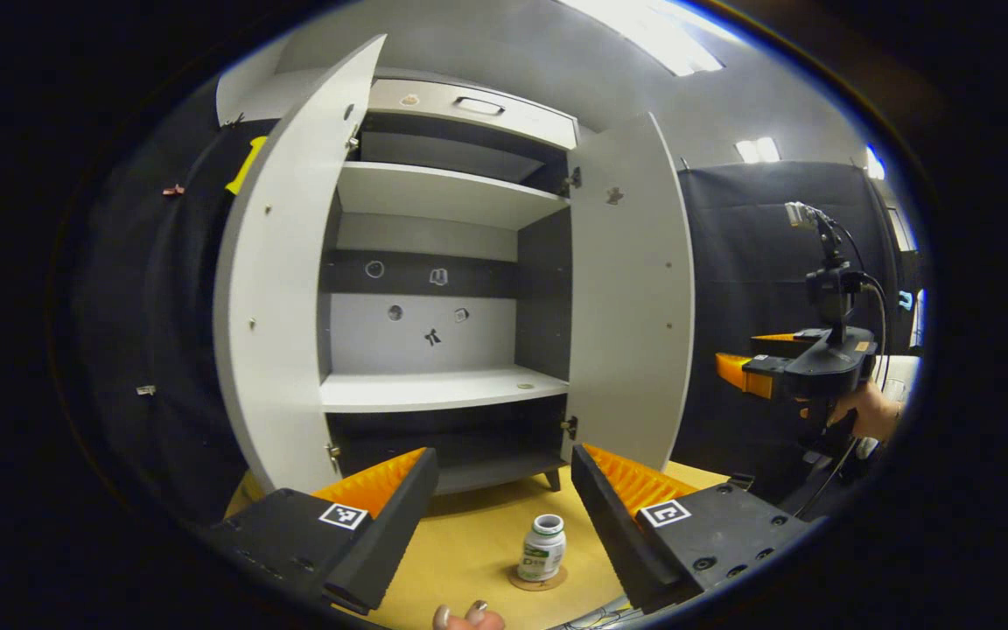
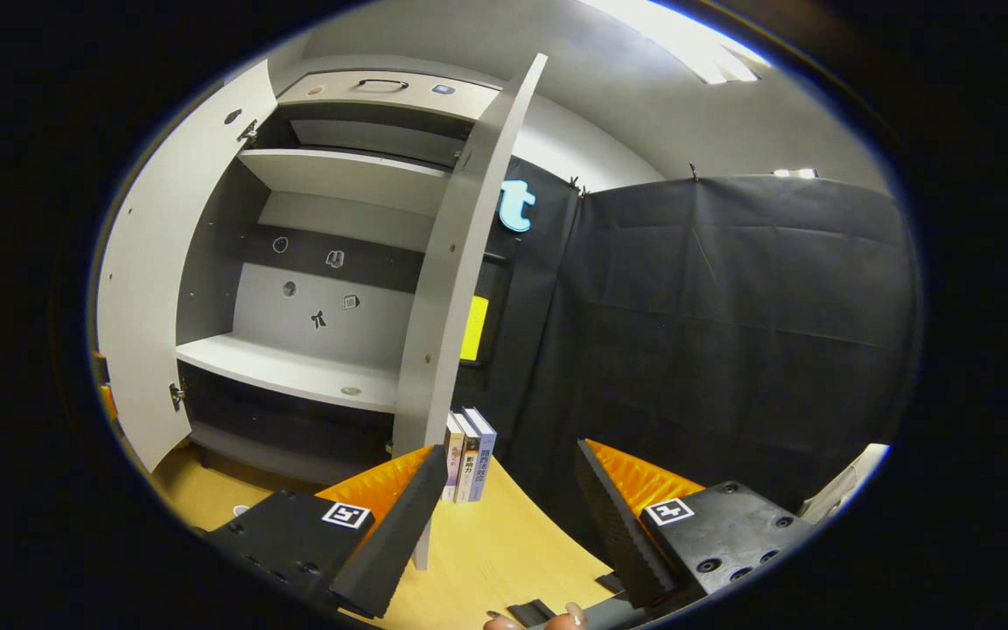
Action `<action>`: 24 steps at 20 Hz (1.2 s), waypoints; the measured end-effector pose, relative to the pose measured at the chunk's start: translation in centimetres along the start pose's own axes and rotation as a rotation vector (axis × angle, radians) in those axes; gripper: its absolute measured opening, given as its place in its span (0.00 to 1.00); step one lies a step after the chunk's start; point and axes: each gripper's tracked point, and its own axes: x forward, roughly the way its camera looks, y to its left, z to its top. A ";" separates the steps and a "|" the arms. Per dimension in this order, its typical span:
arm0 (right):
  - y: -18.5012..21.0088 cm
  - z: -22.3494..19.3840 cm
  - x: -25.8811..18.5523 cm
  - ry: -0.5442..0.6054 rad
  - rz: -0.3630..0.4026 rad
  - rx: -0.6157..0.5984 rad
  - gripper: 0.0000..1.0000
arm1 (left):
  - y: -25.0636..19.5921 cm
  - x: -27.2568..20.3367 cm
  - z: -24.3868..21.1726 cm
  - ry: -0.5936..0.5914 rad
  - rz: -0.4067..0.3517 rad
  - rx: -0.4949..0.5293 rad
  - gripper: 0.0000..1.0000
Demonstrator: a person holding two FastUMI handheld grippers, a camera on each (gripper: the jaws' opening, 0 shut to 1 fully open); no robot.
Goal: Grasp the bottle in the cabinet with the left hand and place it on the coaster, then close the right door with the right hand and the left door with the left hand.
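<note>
At the bottom of the left gripper view the left gripper [image 1: 504, 512] gapes wide, holding nothing; low centre between its fingers the bottle [image 1: 542, 549] stands upright on the coaster [image 1: 538, 579]; behind, the cabinet [image 1: 443, 289] has both doors open; the right gripper [image 2: 504, 516] is likewise wide and empty, near the right door [image 2: 456, 280].

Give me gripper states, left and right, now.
Left gripper: open, holding nothing; bottle sits on the coaster.
Right gripper: open, holding nothing, near the right door.
</note>
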 end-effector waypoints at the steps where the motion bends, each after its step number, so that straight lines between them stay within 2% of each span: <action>1: -0.6 0.4 1.1 -0.010 -0.002 0.006 0.98 | 1.0 -0.4 0.6 -0.002 0.038 -0.010 0.97; 4: -1.8 0.8 4.2 -0.020 0.002 0.049 0.98 | 4.6 -1.8 2.3 -0.009 0.182 -0.009 0.97; 8: -0.5 1.1 6.5 -0.035 0.104 0.119 0.98 | 8.8 -3.8 3.1 -0.019 0.392 -0.031 0.97; 9: 0.2 1.3 6.7 -0.042 0.142 0.132 0.98 | 9.2 -4.3 2.9 -0.016 0.427 -0.048 0.98; 12: 0.5 1.4 6.7 -0.057 0.192 0.141 0.95 | 10.3 -6.0 2.2 -0.005 0.516 -0.099 0.97; 14: 1.3 1.3 6.6 -0.038 0.252 0.175 0.95 | 11.0 -6.8 1.6 0.006 0.564 -0.113 0.98; 18: 3.8 1.5 6.3 -0.020 0.346 0.219 0.95 | 13.0 -8.3 2.7 -0.014 0.655 -0.059 0.97; 24: 11.1 3.0 4.6 -0.038 0.469 0.224 0.95 | 16.0 -8.1 4.4 -0.021 0.665 -0.019 0.98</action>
